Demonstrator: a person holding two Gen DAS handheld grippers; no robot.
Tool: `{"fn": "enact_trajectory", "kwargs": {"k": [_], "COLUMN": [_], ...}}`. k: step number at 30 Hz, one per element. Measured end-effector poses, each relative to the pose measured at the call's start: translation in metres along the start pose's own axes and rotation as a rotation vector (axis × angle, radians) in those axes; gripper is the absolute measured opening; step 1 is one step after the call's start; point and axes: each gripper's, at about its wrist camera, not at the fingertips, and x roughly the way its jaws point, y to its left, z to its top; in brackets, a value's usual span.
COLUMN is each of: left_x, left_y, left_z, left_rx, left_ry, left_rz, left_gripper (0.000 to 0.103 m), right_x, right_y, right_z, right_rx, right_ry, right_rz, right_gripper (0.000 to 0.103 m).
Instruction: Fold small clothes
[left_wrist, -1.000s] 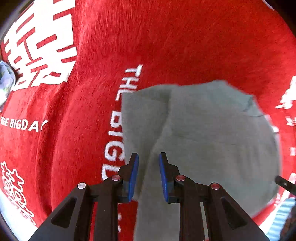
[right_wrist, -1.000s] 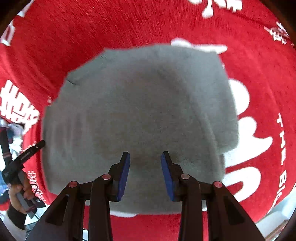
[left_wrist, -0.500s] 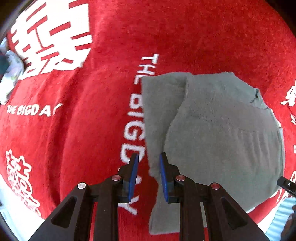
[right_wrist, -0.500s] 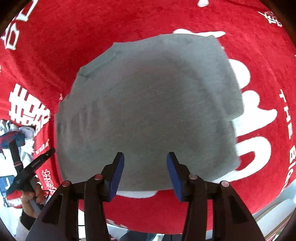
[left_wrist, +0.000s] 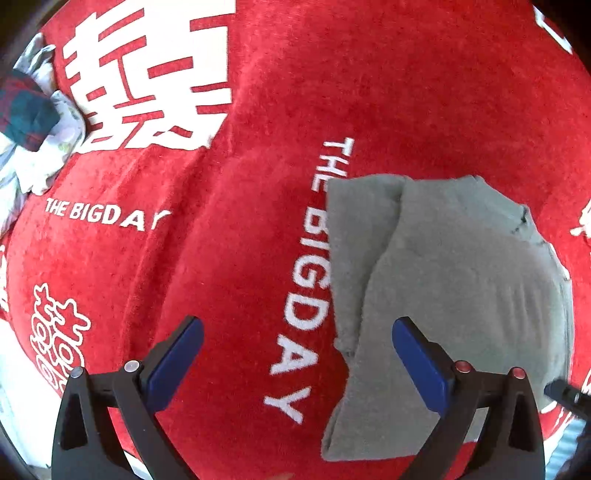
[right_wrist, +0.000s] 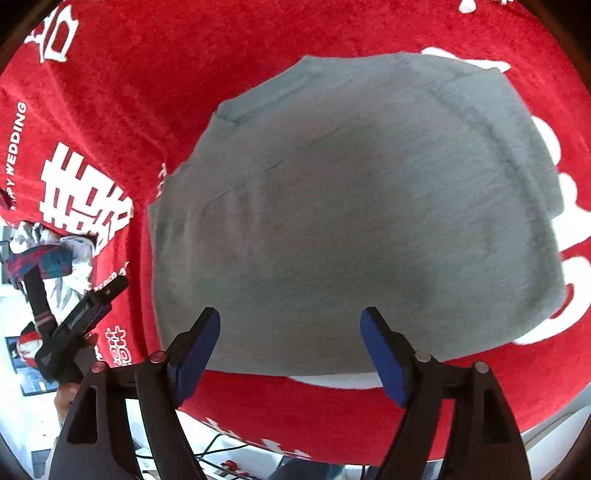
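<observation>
We are reading this as the release after a fold: left gripper (left_wrist: 295, 350) is pointing steeply down over the red cloth (left_wrist: 229, 266) with jaws opening wide, nothing between them, its right pad hanging above the left edge of the grey garment (left_wrist: 461, 295), which is lying folded and flat on the cloth, right of the white lettering. Right gripper (right_wrist: 291, 343) is tilting down over the garment's near hem, jaws also opening and gripping nothing; next we are likely needing a fresh pinch on an edge for another fold, or a reach toward the clothes pile (left_wrist: 33, 122) at far left
</observation>
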Motion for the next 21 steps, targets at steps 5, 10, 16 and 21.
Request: {"fn": "enact_trajectory", "kwargs": {"k": [5,10,16,21], "left_x": [0.009,0.013,0.023,0.026], "left_y": [0.010,0.006,0.010,0.012], "left_z": [0.003,-0.003,-0.007,-0.007], "left_rx": [-0.057,0.023,0.034,0.057], "left_ry": [0.039,0.065,0.109,0.125], "left_rz": [0.029,0.046,0.052,0.021], "left_gripper": [0.102,0.102,0.102,0.102], "right_x": [0.022,0.041,0.054,0.065], "right_y": [0.017,0.030,0.033,0.029], "right_z": [-0.020,-0.035,-0.043,-0.046], "right_rx": [0.018,0.014,0.087,0.202], "right_ry": [0.059,0.127,0.150,0.146], "right_rz": [0.067,0.077,0.144,0.254], "right_gripper": [0.084,0.084,0.084,0.084]}}
